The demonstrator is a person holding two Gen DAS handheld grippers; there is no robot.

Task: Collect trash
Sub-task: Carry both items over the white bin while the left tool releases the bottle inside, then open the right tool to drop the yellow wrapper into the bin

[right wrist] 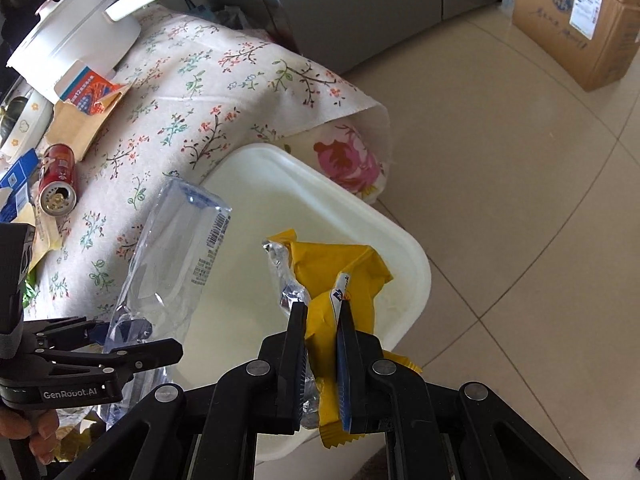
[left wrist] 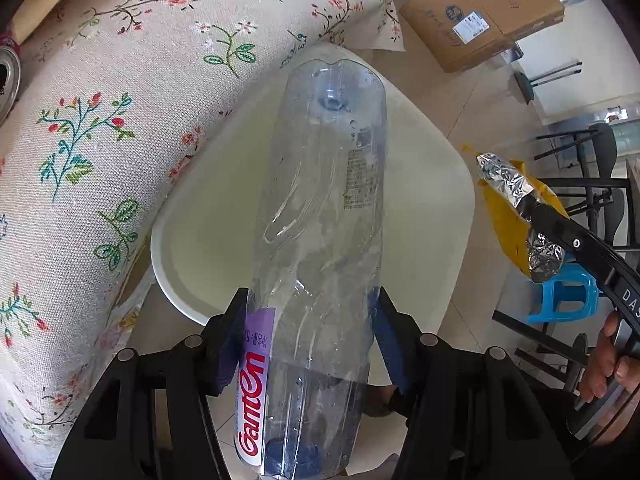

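Your left gripper [left wrist: 312,300] clamps a crushed clear bottle [left wrist: 320,216] above the white bin [right wrist: 404,236], beside the floral-clothed table [right wrist: 192,92]. Your right gripper [right wrist: 322,312] pinches a yellow foil wrapper [right wrist: 340,276] over that bin's near rim.

The bottle [left wrist: 316,248] runs off the bottom edge in the left wrist view, its cap end cut away. The small print on its label is too fine to read. At the left edge, the can [left wrist: 7,80] shows only a sliver. The bin [right wrist: 320,216] has its near wall hidden behind the right tongs [right wrist: 322,316].
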